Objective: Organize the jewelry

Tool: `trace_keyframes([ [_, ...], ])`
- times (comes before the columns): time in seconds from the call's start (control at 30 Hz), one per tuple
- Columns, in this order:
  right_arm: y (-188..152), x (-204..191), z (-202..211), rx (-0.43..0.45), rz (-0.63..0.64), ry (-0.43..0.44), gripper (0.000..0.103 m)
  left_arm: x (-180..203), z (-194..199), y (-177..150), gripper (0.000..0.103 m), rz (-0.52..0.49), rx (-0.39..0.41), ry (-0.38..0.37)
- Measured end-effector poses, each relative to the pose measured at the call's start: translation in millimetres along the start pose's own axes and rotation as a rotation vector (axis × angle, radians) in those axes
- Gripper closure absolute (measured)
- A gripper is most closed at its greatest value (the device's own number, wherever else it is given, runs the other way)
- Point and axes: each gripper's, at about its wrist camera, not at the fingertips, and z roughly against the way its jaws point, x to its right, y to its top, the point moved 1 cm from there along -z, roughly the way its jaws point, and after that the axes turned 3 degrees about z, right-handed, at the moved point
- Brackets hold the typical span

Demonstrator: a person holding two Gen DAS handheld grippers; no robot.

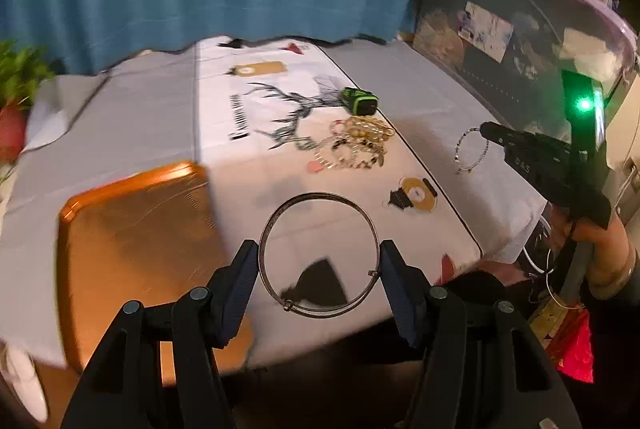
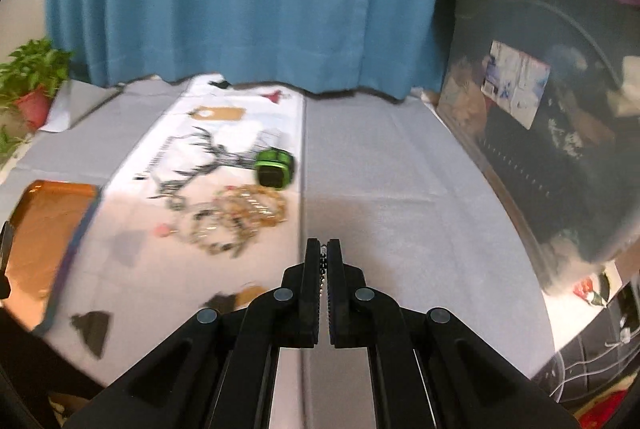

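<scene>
Left gripper [image 1: 319, 261] sits half open, pads pressed on opposite sides of a thin metal bangle [image 1: 319, 255], held clear of the table [image 1: 420, 97]. Right gripper [image 2: 323, 249] is closed tight on a beaded bracelet [image 1: 472, 151]; beads show between its pads, the loop dangling from the tips in the left view. Remaining jewelry pile [image 1: 356, 143] lies mid-cloth beside a green-black box [image 1: 359, 101]; orange tray [image 1: 132, 241] is at left, likely the drop spot. Bangle looks light, rigid, slick wire: grip across the diameter works but could pop out or flex if squeezed. Bracelet is limp and light, swings freely; pinch anywhere on the strand. Pile chains probably tangle.
</scene>
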Motion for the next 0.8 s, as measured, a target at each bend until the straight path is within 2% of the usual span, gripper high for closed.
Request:
trace_keyframes([
  [0.33,-35.2,-68.9,92.5,0.068,0.037,0.097,0.100,-40.4,80.5,-74.2,0.046,0.123,0.073,0.078],
  [0.5,-49.6,-97.1,123.3,0.087,0.075,0.124,0.100,-52.6,105.3,-106.5,0.046,0.157,0.098,0.084],
  [0.8,-49.8,-118.8,157.1,0.116,0.116,0.129,0.100,-61.2,134.6,-126.4,0.046,0.177,0.162,0.083],
])
